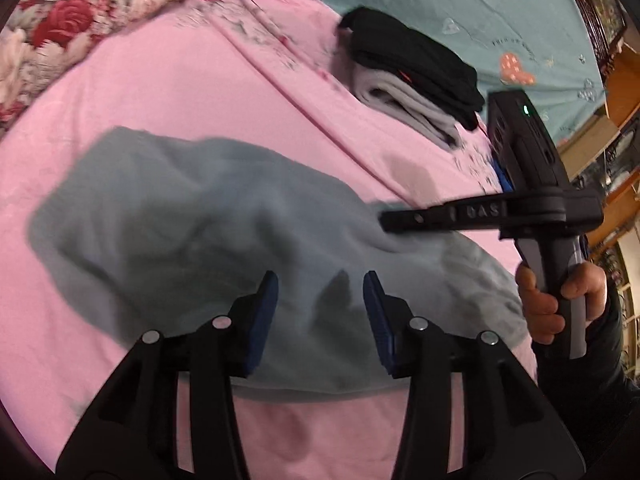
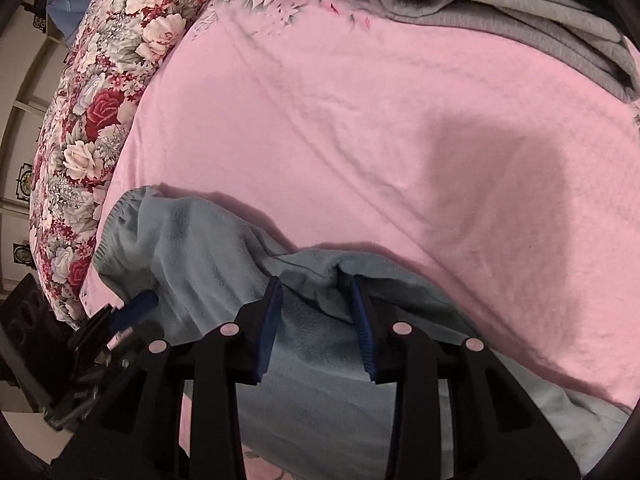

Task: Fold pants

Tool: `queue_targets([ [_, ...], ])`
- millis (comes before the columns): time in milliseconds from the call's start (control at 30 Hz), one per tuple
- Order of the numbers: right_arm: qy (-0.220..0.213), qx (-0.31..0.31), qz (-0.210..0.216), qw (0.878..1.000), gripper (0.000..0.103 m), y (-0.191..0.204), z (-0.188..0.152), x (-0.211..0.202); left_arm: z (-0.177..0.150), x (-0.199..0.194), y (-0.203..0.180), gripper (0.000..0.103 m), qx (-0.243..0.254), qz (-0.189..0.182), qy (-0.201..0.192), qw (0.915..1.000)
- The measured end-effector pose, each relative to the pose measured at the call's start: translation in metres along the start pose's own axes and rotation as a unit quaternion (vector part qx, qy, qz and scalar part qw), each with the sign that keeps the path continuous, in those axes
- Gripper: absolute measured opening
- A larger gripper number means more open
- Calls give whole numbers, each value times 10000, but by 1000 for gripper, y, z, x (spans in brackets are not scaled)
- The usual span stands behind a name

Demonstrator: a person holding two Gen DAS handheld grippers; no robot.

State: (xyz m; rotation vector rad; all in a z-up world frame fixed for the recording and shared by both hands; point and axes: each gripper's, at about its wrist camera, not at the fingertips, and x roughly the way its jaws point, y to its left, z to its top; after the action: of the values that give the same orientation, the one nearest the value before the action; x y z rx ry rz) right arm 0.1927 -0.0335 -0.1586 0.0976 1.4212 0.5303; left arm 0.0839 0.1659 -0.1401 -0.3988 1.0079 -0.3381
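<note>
Light blue-grey pants (image 1: 208, 240) lie rumpled and partly folded on the pink bed sheet (image 1: 160, 92). My left gripper (image 1: 320, 286) is open just above their near edge, holding nothing. In the left wrist view the right gripper (image 1: 404, 218) reaches over the pants from the right, held by a hand (image 1: 560, 304). In the right wrist view my right gripper (image 2: 316, 284) is open over a raised fold of the pants (image 2: 208, 248); the elastic waistband (image 2: 116, 216) lies at the left. The left gripper's blue pad (image 2: 136, 308) shows at lower left.
A stack of folded grey and black clothes (image 1: 412, 76) sits at the far right of the sheet, also in the right wrist view (image 2: 500, 12). A floral quilt (image 1: 68, 20) lies along the left. A teal sheet (image 1: 480, 8) lies behind. Wooden furniture (image 1: 616, 80) stands at right.
</note>
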Motion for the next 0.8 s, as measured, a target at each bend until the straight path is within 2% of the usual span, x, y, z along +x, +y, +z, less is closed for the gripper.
queue_targets([
  [33,-4,-54,-15,10000,9,1,-2,1,-2,9,-5,39,74,3,160,9998],
  [67,-81,-12,-5,10000,8,2,-1,1,-4,15,-8,30,102,18,286,9995],
  [267,-590,25,28,9983,8,2,17,-23,-12,15,-12,32,261,115,221,9994],
  [467,-448,77,-141,9989,7,-10,36,4,-16,18,-20,32,524,397,124,9978],
  [600,-530,-15,-60,9986,8,-13,41,1,-15,18,-32,32,752,700,195,9945],
  [667,-862,-16,-423,9954,20,-17,47,-11,-9,15,-35,34,654,586,308,9957],
  [700,-1014,-23,-654,9927,20,-20,49,-18,-2,12,-38,34,588,458,307,9967],
  [733,-1107,55,-647,9917,21,-25,49,-28,5,10,-41,34,561,363,290,9973],
  [800,-1172,201,-352,9923,21,-33,43,-46,24,15,-51,34,532,48,364,9979],
])
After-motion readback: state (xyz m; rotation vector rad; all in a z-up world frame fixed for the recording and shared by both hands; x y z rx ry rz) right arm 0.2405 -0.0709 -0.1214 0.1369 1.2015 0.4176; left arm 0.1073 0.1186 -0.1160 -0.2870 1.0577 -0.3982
